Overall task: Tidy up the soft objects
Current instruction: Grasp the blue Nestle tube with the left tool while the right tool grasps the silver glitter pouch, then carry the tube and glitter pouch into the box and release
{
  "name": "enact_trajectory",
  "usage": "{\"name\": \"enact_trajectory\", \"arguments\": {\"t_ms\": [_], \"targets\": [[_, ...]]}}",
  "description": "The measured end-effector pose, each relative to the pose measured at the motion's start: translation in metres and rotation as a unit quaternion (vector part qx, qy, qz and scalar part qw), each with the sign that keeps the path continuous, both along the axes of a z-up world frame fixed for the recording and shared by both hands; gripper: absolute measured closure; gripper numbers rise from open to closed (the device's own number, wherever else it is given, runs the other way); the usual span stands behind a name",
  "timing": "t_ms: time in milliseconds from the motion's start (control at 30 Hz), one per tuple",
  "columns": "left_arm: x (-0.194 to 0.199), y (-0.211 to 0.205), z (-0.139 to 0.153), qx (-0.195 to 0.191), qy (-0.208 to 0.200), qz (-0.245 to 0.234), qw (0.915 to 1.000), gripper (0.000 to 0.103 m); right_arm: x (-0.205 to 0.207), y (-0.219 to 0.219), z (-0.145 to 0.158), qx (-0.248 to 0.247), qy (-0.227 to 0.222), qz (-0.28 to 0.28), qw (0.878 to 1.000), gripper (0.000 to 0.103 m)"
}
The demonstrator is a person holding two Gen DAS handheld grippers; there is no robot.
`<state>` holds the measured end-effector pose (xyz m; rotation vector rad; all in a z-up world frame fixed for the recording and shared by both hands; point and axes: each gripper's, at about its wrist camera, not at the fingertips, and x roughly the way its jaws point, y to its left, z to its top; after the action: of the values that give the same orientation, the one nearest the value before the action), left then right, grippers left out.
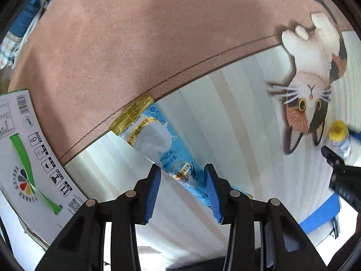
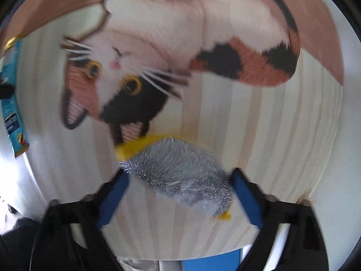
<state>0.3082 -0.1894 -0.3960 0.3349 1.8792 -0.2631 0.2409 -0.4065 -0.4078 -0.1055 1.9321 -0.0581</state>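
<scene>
A light blue pouch with a gold top (image 1: pixel 158 144) lies on a round mat (image 1: pixel 237 124) printed with a calico cat. My left gripper (image 1: pixel 182 180) is open, its blue pads either side of the pouch's lower end. A grey fuzzy toy with yellow ends (image 2: pixel 180 176) lies on the mat (image 2: pixel 282 135) between the open blue pads of my right gripper (image 2: pixel 180 194). The toy (image 1: pixel 339 140) and the right gripper also show at the right edge of the left wrist view. The pouch (image 2: pixel 12 103) shows at the left edge of the right wrist view.
A white cardboard box with green stripes and symbols (image 1: pixel 29 158) stands at the left. The mat has a pink upper part (image 1: pixel 135 45). A blue strip (image 1: pixel 320 214) lies under the mat's near edge. Cloth items (image 1: pixel 20 27) lie at the far left.
</scene>
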Motion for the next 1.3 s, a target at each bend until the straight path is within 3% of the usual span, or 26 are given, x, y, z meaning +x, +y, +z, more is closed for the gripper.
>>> {"name": "enact_trajectory", "arguments": {"t_ms": [33,67,100,167,200,233,267,433,600,667,700,733,833,1067,1300], "targets": [[-0.002,0.000,0.002,-0.002,-0.010,0.009,0.9999,0.064,0.001,-0.011,-0.002,0.026,0.001,-0.052,0.998,0.058],[-0.004,0.007,0.004,-0.006,-0.014,0.016,0.9998,0.063,-0.001,-0.025,-0.002,0.072,0.000,-0.135,0.988,0.060],[-0.009,0.012,0.007,-0.011,-0.013,0.021,0.9996,0.062,-0.002,-0.034,-0.002,0.102,-0.002,-0.185,0.978,0.060],[-0.008,0.018,0.008,-0.022,-0.002,0.033,0.9992,0.062,-0.005,-0.047,0.004,0.149,-0.020,-0.250,0.957,0.056],[-0.006,0.025,0.008,-0.028,0.002,0.042,0.9987,0.062,-0.005,-0.050,0.011,0.151,-0.033,-0.253,0.955,0.049],[-0.007,0.029,0.008,-0.037,0.009,0.056,0.9977,0.058,-0.005,-0.050,0.015,0.140,-0.039,-0.243,0.959,0.033],[-0.007,0.037,0.006,-0.045,0.015,0.069,0.9965,0.055,-0.004,-0.049,0.019,0.127,-0.045,-0.232,0.963,0.026],[-0.027,0.055,-0.005,-0.073,0.048,0.129,0.9878,0.041,0.003,-0.045,0.018,0.107,-0.052,-0.213,0.970,0.026],[-0.058,0.051,-0.026,-0.059,0.046,0.116,0.9904,0.042,0.005,-0.032,0.012,0.086,-0.054,-0.204,0.974,0.026],[-0.064,0.040,-0.025,-0.043,0.026,0.107,0.9930,0.052,0.006,-0.027,0.012,0.079,-0.057,-0.196,0.976,0.029],[-0.070,0.036,-0.023,-0.030,0.009,0.095,0.9949,0.065,0.006,-0.022,0.013,0.072,-0.061,-0.191,0.977,0.034],[-0.077,0.026,-0.019,-0.025,-0.003,0.088,0.9958,0.074,0.007,-0.018,0.014,0.060,-0.065,-0.187,0.978,0.048],[-0.091,0.027,-0.016,-0.024,-0.017,0.065,0.9974,0.084,0.007,-0.006,0.014,0.033,-0.076,-0.173,0.981,0.050],[-0.121,0.040,0.015,-0.042,-0.057,0.061,0.9957,0.088,-0.003,0.029,0.036,0.052,-0.098,-0.179,0.978,0.058],[-0.152,0.079,0.071,-0.084,-0.111,0.090,0.9862,0.088,0.003,0.067,0.103,0.107,-0.151,-0.151,0.971,0.058]]}}
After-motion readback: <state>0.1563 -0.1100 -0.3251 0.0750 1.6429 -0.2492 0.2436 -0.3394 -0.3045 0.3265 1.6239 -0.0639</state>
